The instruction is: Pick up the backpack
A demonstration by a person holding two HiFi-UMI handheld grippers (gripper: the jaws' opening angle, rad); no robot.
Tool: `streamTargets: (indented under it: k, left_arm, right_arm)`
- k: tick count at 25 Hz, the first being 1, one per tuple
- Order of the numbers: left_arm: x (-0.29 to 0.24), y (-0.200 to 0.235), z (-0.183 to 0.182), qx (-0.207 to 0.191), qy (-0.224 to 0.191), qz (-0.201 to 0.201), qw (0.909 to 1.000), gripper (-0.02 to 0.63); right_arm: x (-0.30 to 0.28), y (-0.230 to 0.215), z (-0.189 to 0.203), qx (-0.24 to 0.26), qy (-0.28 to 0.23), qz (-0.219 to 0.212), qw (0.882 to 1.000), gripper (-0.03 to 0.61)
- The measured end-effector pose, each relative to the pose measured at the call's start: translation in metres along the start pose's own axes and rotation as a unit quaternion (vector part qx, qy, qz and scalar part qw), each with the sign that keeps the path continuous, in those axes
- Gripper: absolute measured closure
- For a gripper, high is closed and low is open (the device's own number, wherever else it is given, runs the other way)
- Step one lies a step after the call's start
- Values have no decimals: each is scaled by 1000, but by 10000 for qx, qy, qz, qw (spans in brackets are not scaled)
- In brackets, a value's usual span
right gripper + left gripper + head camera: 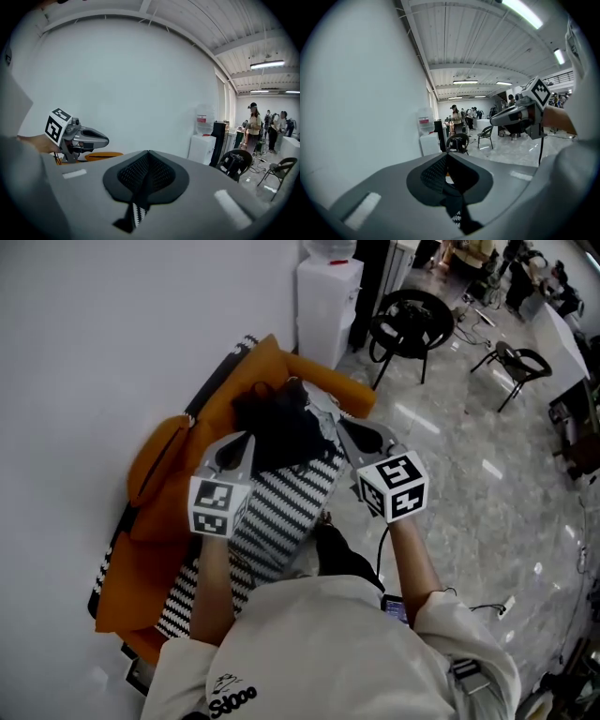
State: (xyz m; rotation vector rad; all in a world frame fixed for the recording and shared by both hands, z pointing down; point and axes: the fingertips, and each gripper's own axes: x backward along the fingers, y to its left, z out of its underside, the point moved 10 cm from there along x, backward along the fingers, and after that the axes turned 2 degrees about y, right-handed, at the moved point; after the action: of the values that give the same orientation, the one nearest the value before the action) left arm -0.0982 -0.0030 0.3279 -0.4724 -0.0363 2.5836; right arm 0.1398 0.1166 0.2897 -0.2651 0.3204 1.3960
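Both tools are out in front of the person, over an orange sofa [155, 470] that runs along the white wall [112, 334]. The backpack [281, 432], black and slumped, lies on the sofa at twelve o'clock from the person, on the upper end of a black-and-white striped cushion [281, 512].

The left hand-held gripper [247, 439] has its tip at the backpack's nine o'clock edge. In its own view the jaws are pressed together [447, 154], and there's no telling whether any strap is pinched there. A sliver of orange and some striped fabric show through the slot below them.

The right hand-held gripper [344, 426] comes in at the backpack's three o'clock edge. Its jaws are closed up too [148, 153], striped fabric peeping through beneath, and I can't make out a caught strap.

From above the tips sit right at the black fabric, but whether they touch it is unclear.

Each tool's marker cube faces up, the left one [216, 505] and the right one [400, 486].

Further out, a white water dispenser [328, 296] stands at one o'clock from the backpack, and a black chair [411, 322] is at two o'clock on the glossy marble floor [469, 484].
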Motion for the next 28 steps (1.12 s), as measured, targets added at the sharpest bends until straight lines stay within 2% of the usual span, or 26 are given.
streamTargets:
  k: [8,13,17,23,28]
  left_arm:
    - [-91,44,3,403,400,-339,9978,603]
    - [-134,65,19,710,705,-647,9929,603]
    - [-158,84,40,922,985,-775,9878,603]
    - [-193,105,80,1379,1322,-941,9771,603]
    - [-217,126,113,1724,1619,-967,9668,585]
  right_arm:
    - [-93,-73,-7,27,396,-519,9979,575]
    - [-147,-108,-9,114,556,-882,9945,575]
    - [-192,-119,-7,187,654,-1391,9879,575]
    - [-265,-125,7,270,1059,-2016,9733,552]
    - [-324,-125,20,394,1422,-2294,9621,535]
